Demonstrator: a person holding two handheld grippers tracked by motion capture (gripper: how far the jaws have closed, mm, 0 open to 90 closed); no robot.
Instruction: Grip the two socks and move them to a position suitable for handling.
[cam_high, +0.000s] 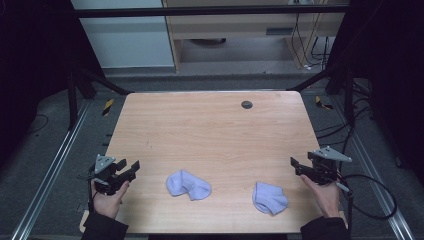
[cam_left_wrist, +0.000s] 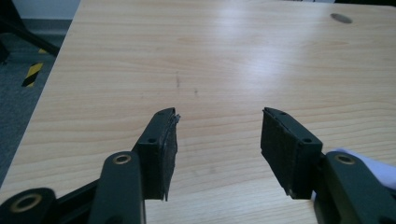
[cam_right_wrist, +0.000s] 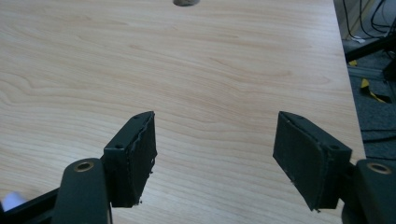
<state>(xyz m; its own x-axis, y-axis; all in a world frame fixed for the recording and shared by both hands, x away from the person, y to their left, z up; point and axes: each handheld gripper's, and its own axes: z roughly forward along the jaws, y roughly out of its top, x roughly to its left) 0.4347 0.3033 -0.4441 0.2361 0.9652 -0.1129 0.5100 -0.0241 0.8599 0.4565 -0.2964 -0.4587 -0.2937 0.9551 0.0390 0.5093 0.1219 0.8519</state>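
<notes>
Two crumpled lavender socks lie near the front of the wooden table (cam_high: 210, 130): the left sock (cam_high: 188, 185) and the right sock (cam_high: 269, 198). My left gripper (cam_high: 129, 166) hovers at the table's front left edge, a short way left of the left sock, and its jaws stand open with nothing between them (cam_left_wrist: 219, 116). A corner of that sock (cam_left_wrist: 373, 165) peeks past its right jaw. My right gripper (cam_high: 297, 166) is held at the front right, just right of and above the right sock, open and empty (cam_right_wrist: 215, 116). A lavender scrap (cam_right_wrist: 11, 200) shows at the lower left.
A dark round grommet (cam_high: 246, 104) sits in the tabletop near the far edge. Black frame bars, cables and yellow-black floor tape (cam_high: 107, 106) surround the table. Bare wood stretches across the middle and back.
</notes>
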